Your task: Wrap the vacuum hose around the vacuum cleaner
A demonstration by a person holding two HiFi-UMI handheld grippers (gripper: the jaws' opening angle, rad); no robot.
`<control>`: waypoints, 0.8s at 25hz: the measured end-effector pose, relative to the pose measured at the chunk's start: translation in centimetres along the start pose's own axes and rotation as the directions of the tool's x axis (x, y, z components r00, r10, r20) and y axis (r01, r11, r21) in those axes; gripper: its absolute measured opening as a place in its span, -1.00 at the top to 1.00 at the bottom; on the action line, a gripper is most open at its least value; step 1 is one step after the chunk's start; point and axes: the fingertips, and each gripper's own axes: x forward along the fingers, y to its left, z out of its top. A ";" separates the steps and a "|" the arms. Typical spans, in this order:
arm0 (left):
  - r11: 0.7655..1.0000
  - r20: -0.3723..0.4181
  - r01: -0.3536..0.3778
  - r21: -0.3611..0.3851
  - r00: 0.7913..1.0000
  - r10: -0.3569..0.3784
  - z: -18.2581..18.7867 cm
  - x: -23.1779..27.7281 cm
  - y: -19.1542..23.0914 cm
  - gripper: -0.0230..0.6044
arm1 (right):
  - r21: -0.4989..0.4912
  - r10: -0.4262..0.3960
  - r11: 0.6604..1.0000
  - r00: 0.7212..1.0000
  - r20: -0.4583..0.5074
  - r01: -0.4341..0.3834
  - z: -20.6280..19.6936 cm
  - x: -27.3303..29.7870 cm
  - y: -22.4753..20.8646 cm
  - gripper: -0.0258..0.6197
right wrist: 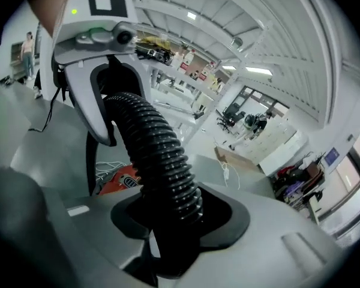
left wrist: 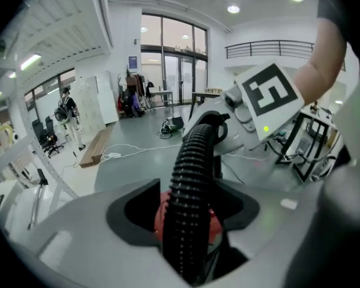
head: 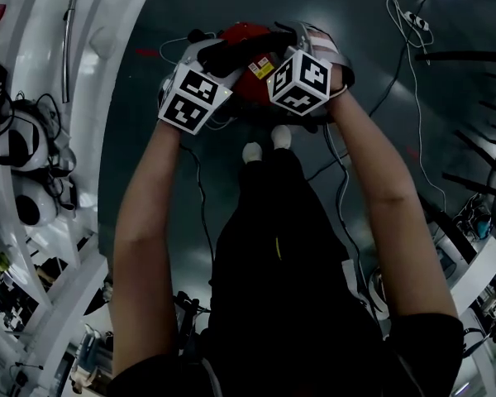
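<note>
The vacuum hose [left wrist: 192, 179] is black, ribbed and flexible, and it arches from one gripper to the other. It runs straight through the left gripper [left wrist: 189, 233], whose jaws stand partly apart with gaps on both sides of it. The right gripper [right wrist: 168, 233] has its jaws closed around another stretch of the hose. The red vacuum cleaner [head: 250, 64] sits on the floor just below and beyond both grippers' tips.

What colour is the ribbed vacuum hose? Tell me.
Black. The hose shows best in the right gripper view.
</note>
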 end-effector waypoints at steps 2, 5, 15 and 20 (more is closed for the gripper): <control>0.999 0.014 -0.021 -0.036 1.000 0.022 -0.7 -0.6 0.3 -0.03 | 0.060 0.015 0.998 1.000 -0.022 -0.013 -1.0 -0.3 -0.5 0.41; 0.998 -0.022 -0.024 -0.055 1.000 0.023 -3.2 -1.2 0.1 -0.10 | 0.113 0.029 0.993 0.999 -0.035 -0.025 -1.9 -1.1 -1.3 0.41; 0.972 -0.149 -0.012 -0.234 0.989 -0.024 -12.0 0.4 -1.6 -0.12 | 0.133 0.068 0.989 0.998 -0.003 -0.067 0.5 -3.9 -2.9 0.41; 0.957 -0.176 -0.019 -0.289 0.984 -0.033 -14.2 1.3 -2.7 -0.05 | 0.205 0.081 0.975 0.996 0.042 -0.088 2.4 -5.6 -4.2 0.41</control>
